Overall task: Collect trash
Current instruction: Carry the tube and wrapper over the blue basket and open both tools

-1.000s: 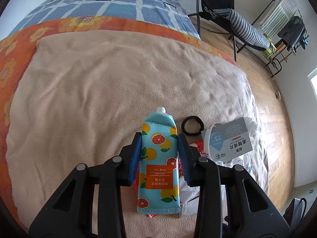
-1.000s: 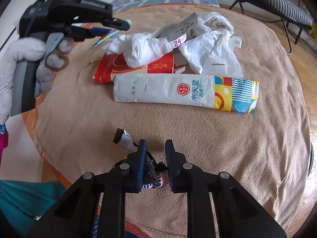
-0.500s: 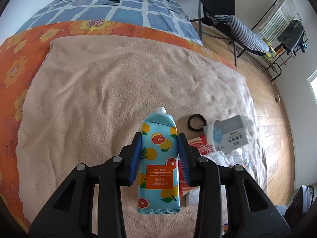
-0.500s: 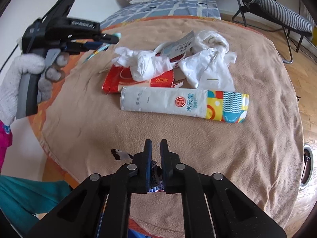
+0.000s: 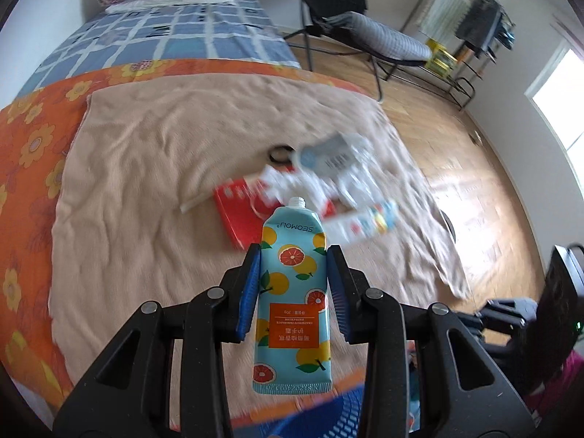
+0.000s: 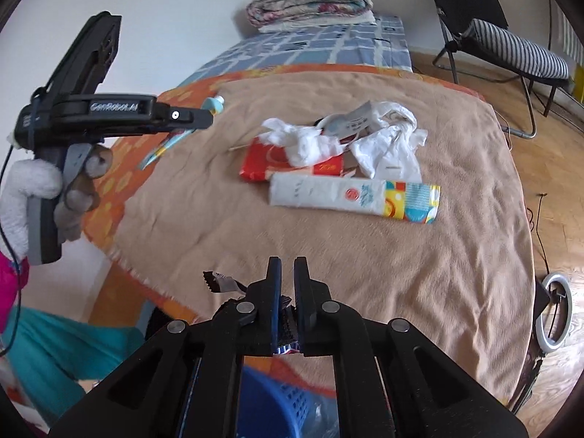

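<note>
My left gripper is shut on a blue tube with orange fruit print and holds it in the air over the bed's near edge; the right wrist view shows this gripper at the left. My right gripper is shut on a crumpled dark wrapper. A trash pile lies on the tan blanket: a red packet, crumpled white tissue, a white bag and a long white and colourful wrapper. A blue basket sits below my right gripper.
A black ring lies on the blanket beyond the pile. Folded quilts sit at the bed's head. A striped folding chair stands on the wood floor at the right. A ring light lies on the floor.
Both grippers have pulled back and up from the blanket toward the bed's near edge. The right gripper closed fully on the dark wrapper. The blue basket has come into view below.
</note>
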### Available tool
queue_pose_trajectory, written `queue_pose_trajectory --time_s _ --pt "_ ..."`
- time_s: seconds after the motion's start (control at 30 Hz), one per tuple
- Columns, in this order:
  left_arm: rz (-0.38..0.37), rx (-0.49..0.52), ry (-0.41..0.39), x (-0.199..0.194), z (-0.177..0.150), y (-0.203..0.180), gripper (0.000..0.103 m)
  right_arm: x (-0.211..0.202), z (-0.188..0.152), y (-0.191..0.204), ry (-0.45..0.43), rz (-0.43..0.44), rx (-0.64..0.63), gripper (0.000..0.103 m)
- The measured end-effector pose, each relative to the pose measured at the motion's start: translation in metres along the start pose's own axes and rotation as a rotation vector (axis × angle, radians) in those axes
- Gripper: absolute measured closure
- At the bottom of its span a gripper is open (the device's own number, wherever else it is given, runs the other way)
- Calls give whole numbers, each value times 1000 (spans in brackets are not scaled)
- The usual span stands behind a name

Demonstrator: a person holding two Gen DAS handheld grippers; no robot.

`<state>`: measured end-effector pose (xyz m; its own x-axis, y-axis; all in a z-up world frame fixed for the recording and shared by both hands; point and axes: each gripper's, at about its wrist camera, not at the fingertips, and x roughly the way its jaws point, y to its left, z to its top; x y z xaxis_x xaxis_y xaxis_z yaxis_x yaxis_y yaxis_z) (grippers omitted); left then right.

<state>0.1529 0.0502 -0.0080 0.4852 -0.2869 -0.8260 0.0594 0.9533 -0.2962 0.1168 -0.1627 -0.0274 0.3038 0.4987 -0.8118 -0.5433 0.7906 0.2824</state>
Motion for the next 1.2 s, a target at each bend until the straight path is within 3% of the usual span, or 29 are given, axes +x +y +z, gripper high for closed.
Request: queue_pose_trajectory --time_s 0.2,0.6,0.83,1.2 --pt "-27 25 21 -18 -58 -19 67 -15 -38 18 7 2 -16 98" --pt "-44 52 92 -16 -162 -40 67 -22 -103 45 49 1 -33 98" --pt "-42 71 164 4 -209 -47 67 -15 -131 51 85 -10 -26 98" --pt "3 134 309 45 -267 -46 67 19 -173 53 219 -7 -12 98"
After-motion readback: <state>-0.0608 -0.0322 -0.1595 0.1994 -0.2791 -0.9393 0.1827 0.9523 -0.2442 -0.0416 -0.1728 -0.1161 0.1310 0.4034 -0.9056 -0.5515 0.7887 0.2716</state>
